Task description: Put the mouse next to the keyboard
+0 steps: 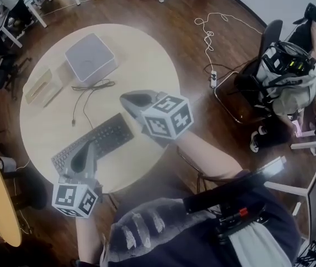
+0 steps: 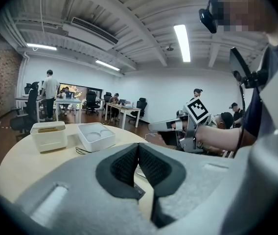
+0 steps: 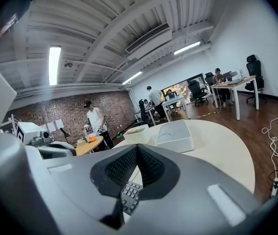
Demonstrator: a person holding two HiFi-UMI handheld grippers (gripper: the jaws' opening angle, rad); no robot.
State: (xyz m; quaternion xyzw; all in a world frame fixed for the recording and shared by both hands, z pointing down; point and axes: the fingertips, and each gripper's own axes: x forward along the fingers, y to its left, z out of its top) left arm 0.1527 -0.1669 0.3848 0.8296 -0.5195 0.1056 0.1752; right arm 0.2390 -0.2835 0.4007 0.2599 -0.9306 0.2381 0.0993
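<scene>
Head view is looking steeply down on the round table (image 1: 141, 54) and keyboard (image 1: 94, 141). Both gripper views are looking level across it from the near side, all sharing the white box (image 1: 90, 57).

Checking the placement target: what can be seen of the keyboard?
The keyboard is black and slim, lying flat and diagonal on the round pale table. In the head view the left gripper overlaps its near end; whether they touch cannot be told. Its keys also show past the shut right gripper.
</scene>
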